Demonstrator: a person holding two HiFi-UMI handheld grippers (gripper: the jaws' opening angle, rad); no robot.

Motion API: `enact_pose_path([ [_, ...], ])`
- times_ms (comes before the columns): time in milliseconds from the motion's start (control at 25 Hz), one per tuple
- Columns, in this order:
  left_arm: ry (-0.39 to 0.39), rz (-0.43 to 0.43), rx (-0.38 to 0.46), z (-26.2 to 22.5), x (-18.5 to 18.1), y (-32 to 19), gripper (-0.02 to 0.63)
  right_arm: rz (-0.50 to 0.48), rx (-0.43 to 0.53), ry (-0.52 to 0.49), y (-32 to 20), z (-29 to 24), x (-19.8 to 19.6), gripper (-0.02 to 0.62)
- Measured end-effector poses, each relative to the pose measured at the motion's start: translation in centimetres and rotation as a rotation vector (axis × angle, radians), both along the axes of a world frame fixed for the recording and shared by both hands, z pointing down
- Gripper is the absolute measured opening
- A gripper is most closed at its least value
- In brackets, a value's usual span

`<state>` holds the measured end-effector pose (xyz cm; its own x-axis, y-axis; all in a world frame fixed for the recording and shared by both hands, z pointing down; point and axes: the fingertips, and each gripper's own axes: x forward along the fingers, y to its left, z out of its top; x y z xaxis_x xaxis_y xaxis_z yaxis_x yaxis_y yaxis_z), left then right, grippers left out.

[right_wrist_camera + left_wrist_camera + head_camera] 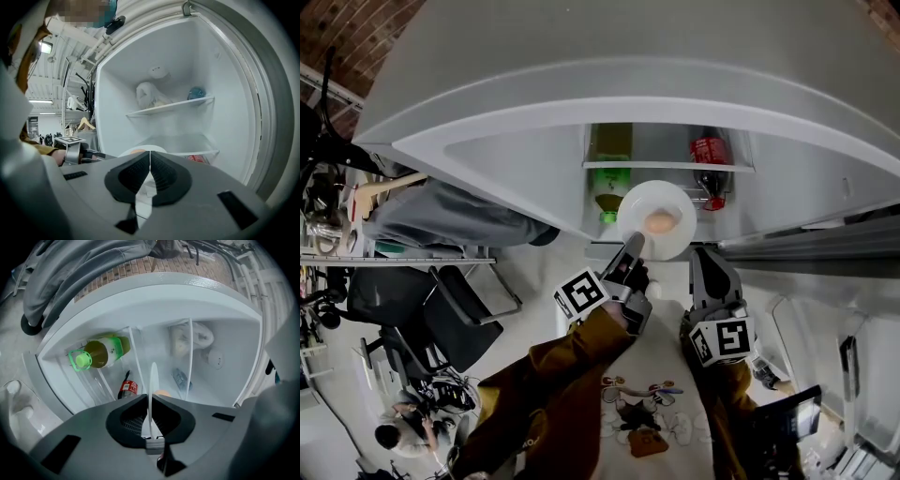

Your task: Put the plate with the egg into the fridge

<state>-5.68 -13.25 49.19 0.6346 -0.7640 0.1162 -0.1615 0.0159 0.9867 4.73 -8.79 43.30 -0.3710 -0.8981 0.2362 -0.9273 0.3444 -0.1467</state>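
Head view shows the left claw [631, 251] pinching the plate [652, 199] by its rim, right claw [704, 268] closed, empty; hold the plate level so the egg [659, 222] cannot roll, enter the fridge [667, 145] slowly

Fridge [225, 70] open; middle shelf [187, 140] bare; green bottle [610, 178], red bottle [710, 164] beneath; white bag [150, 96] on upper shelf [173, 107]
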Motion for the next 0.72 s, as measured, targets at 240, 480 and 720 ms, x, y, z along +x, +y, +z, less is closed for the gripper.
enact_pose_path([
  [240,-0.016,0.0,-0.017,0.3,0.1,-1.1,0.026,-0.011,0.008,0.002,-0.8,-0.4,-0.4,0.006],
  [480,-0.039,-0.015,-0.059,1.1,0.2,-2.1,0.026,0.001,-0.004,-0.006,-1.3,-0.3,0.0,0.006],
  [720,-0.034,-0.045,-0.094,1.7,1.1,-3.7,0.026,-0.015,0.01,0.009,-2.1,-0.7,0.4,0.006],
])
